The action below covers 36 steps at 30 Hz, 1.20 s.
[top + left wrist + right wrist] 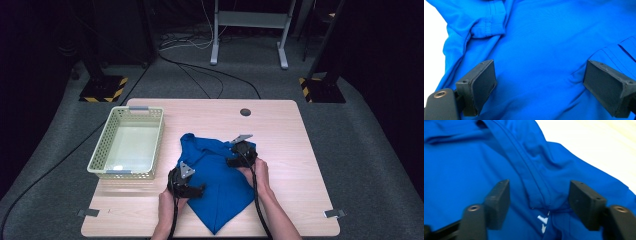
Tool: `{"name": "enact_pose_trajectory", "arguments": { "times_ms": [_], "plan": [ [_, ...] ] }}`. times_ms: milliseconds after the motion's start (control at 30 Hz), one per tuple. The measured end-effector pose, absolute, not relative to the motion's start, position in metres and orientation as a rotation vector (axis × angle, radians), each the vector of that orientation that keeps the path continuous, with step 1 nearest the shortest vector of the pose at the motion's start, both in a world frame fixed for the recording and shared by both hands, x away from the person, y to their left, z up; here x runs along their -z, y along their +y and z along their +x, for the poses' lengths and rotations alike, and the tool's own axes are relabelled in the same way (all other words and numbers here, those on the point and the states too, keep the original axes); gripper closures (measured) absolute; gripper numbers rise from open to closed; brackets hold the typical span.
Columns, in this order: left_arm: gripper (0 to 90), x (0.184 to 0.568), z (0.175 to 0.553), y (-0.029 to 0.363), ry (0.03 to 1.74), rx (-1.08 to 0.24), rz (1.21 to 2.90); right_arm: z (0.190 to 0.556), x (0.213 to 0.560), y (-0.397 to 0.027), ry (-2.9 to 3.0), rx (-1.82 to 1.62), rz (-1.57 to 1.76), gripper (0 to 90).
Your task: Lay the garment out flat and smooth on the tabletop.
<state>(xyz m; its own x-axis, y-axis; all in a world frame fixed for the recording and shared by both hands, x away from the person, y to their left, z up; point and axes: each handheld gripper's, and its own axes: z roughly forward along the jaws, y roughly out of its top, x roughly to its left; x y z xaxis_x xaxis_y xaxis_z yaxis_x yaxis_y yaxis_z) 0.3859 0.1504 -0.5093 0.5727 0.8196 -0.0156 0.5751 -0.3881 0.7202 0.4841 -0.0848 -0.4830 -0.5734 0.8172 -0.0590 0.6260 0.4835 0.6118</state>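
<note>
A bright blue garment [220, 182] lies crumpled on the wooden table [285, 130], tapering to a point near the front edge. My left gripper [199, 190] rests at the garment's left edge, and in the left gripper view it [539, 67] stands wide open over smooth blue cloth [536, 37]. My right gripper [234, 159] sits on the garment's upper right part. In the right gripper view its jaws [539, 183] are apart on either side of a stitched fold [535, 190] of the cloth [461, 170], without pressing on it. A small white mark [542, 221] shows below the fold.
A pale green perforated basket [100, 152] stands on the table's left side, with nothing in it. A round cable hole [245, 112] sits near the far edge. Bare tabletop lies to the right of the garment. Cables and stand legs lie on the floor beyond.
</note>
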Motion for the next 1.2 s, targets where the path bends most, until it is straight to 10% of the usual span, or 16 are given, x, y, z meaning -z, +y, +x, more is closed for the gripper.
{"name": "enact_pose_trajectory", "arguments": {
  "times_ms": [467,1200],
  "plan": [
    [10.7,0.509,0.386,0.151,1.108,-0.451,2.11,0.49,0.489,-0.089,2.35,-0.78,1.251,79.4],
    [11.0,0.509,0.386,0.151,1.105,-0.45,2.111,0.563,0.465,-0.089,2.272,-0.661,1.2,81.5]
  ]
}}
